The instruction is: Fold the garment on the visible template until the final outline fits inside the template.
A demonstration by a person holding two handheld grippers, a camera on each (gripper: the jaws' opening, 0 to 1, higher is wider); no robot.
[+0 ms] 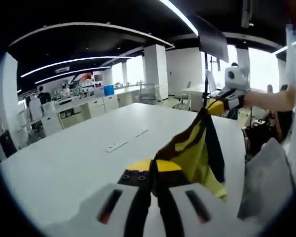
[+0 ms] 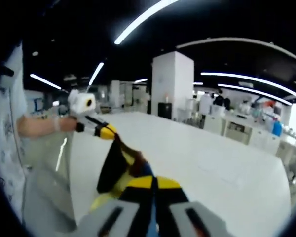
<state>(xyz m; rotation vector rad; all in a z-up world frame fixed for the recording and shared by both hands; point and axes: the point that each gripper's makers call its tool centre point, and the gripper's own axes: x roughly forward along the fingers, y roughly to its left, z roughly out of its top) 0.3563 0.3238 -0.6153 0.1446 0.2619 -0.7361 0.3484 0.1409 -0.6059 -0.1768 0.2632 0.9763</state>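
Both grippers raised & well apart, left gripper [image 1: 153, 183] & right gripper [image 2: 153, 193] w/ jaws closed, pinching cloth; bare forearm [image 1: 269, 100] extended behind right one.

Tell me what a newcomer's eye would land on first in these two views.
First, the black and yellow garment, lifted off the white table and stretched in the air between the two tongs. The left tongs are shut on one end at the bottom of the left gripper view, and the right tongs are shut on the other end at the bottom of the right gripper view. Next come the long bright ceiling lights overhead.
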